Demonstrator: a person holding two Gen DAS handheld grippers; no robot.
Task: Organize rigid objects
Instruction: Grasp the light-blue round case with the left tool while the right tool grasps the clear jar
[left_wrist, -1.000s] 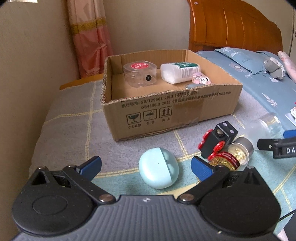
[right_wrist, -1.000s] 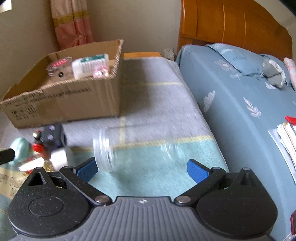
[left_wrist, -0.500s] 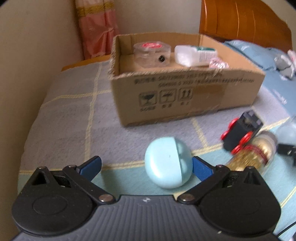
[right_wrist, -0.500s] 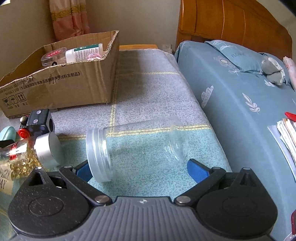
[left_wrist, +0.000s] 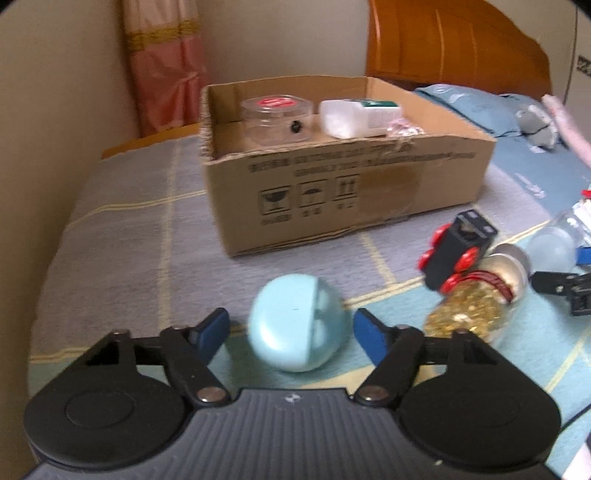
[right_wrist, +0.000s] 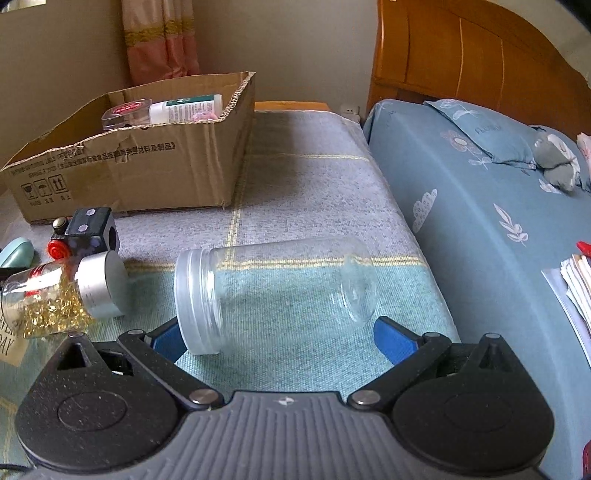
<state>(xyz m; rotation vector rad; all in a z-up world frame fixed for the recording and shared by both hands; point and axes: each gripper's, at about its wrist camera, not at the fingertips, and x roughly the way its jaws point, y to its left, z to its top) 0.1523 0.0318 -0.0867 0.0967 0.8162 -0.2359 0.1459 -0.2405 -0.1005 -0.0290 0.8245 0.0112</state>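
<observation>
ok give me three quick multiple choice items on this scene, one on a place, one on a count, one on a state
1. Where is the light blue case?
A. in the box
B. between the left gripper's open fingers
C. on the pillow

2. How many items show in the cardboard box?
A. one
B. three
C. six

3. How is the clear empty jar at the right gripper?
A. upright
B. on its side
C. lifted

Answers: 1 B, it sits on the blanket between the blue pads. 2 B, round container, white bottle, small pink item. 3 B, it rests lengthwise on the blanket.
</observation>
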